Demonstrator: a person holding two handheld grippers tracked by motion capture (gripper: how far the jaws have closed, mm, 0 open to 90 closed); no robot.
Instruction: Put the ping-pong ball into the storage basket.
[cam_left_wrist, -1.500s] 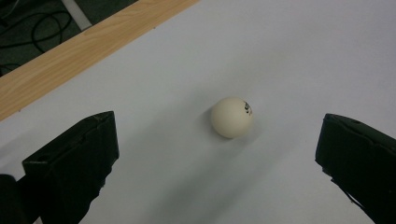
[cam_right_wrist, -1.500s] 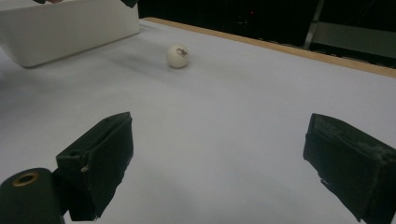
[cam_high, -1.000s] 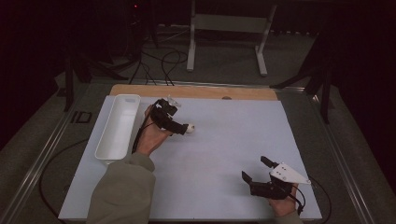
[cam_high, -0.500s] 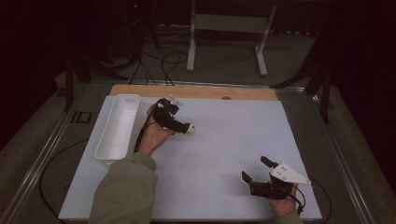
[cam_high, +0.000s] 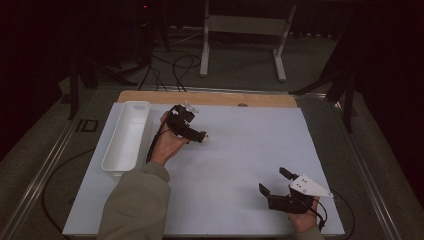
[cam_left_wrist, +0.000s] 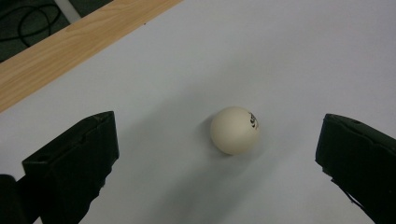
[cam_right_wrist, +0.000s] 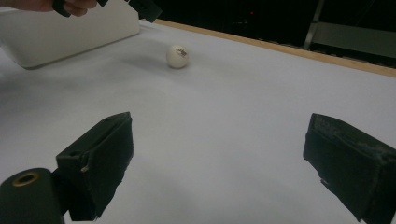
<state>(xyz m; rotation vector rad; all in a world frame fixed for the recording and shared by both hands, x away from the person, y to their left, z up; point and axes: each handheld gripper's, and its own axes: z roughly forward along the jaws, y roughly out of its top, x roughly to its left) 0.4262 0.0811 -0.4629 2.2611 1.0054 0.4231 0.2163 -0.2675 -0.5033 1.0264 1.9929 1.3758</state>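
A cream ping-pong ball (cam_left_wrist: 234, 130) with dark print lies on the white mat, not far from the wooden strip at the table's back. My left gripper (cam_high: 192, 131) hovers over it, open. The ball (cam_high: 204, 139) rests between the wide-apart black fingers (cam_left_wrist: 74, 158), touching neither. My right gripper (cam_high: 273, 180) stands open near the front right corner of the mat with nothing between its fingers (cam_right_wrist: 100, 154). From there the ball (cam_right_wrist: 177, 55) shows far off, under the left hand.
A long white tray (cam_high: 125, 135) stands along the mat's left side, close to the left hand, and also appears in the right gripper view (cam_right_wrist: 70, 32). A wooden strip (cam_high: 210, 98) borders the mat's far edge. Cables and a metal stand lie on the floor beyond.
My left gripper has edged slightly right over the ball. The ball and the right gripper have not moved.
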